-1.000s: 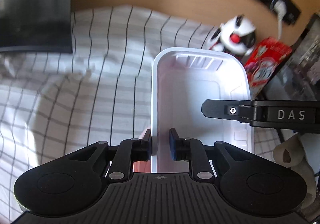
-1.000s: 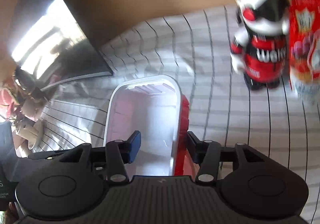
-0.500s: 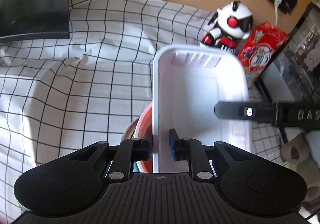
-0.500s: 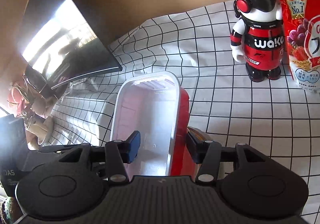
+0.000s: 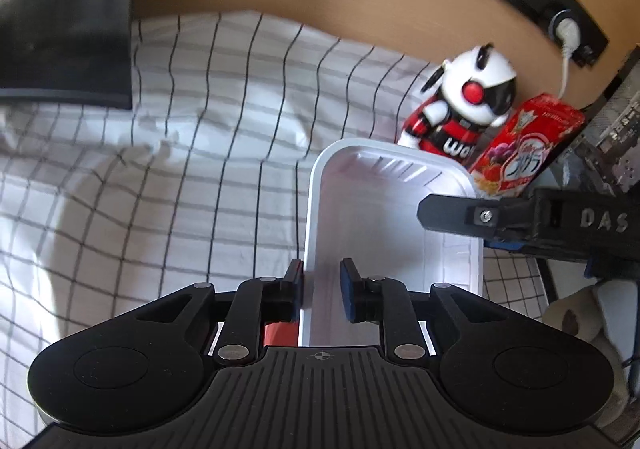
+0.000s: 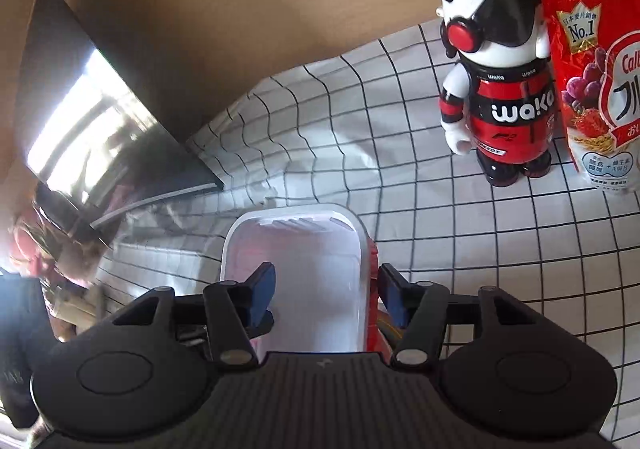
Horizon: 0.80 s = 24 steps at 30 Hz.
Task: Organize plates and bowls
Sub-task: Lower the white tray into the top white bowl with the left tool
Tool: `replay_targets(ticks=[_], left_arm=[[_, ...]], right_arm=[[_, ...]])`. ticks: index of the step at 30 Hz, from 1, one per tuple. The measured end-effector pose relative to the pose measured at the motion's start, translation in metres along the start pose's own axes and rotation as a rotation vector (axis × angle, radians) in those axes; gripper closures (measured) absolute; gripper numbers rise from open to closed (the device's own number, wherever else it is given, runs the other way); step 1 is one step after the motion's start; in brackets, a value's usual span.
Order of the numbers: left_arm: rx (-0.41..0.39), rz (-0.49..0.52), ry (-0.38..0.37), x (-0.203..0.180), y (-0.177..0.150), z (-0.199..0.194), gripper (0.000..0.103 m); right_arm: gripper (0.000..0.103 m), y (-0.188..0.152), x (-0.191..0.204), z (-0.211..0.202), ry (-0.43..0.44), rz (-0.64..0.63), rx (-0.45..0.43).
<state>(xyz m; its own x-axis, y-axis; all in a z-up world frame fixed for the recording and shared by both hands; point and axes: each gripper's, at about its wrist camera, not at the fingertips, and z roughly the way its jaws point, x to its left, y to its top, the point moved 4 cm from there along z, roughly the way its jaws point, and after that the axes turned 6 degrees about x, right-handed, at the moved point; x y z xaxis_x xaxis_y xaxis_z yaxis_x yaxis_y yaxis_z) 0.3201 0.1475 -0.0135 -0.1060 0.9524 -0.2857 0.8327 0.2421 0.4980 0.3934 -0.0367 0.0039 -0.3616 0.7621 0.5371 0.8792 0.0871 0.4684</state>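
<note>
The left gripper [image 5: 320,283] straddles the near left wall of the white tray [image 5: 384,217], jaws opening, its right pad clear of the wall. The right gripper [image 6: 326,295] straddles the opposite wall, also opening, pads apart from it. Beyond the tray, on the checked cloth [image 5: 180,153], stand a toy figure [image 6: 500,89] and a red snack bag [image 6: 600,89].

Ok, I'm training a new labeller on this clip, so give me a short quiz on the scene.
1. True or false: the white container is red on the outside.
2. In the right wrist view, what stands just left of the red cereal bag? A) a toy figure B) a stack of bowls C) a kettle
3. Fill in: the cloth under everything is white with a black ____ pattern.
Key: 1 true; 2 A; 3 grid.
</note>
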Motion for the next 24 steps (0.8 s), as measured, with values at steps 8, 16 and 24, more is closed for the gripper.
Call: replay_targets(ticks=[8, 16, 24], left_arm=[[0.011, 0.03, -0.018, 0.003, -0.015, -0.007, 0.08], [0.069, -0.013, -0.021, 0.018, -0.028, 0.005, 0.081], [0.039, 0.018, 0.001, 0.019, -0.034, -0.014, 0.081]], right_arm=[[0.045, -0.013, 0.009, -0.02, 0.096, -0.069, -0.006], [0.045, -0.03, -0.01, 0.005, -0.034, -0.065, 0.041], [0.045, -0.044, -0.022, 0.0, -0.115, -0.101, 0.048]])
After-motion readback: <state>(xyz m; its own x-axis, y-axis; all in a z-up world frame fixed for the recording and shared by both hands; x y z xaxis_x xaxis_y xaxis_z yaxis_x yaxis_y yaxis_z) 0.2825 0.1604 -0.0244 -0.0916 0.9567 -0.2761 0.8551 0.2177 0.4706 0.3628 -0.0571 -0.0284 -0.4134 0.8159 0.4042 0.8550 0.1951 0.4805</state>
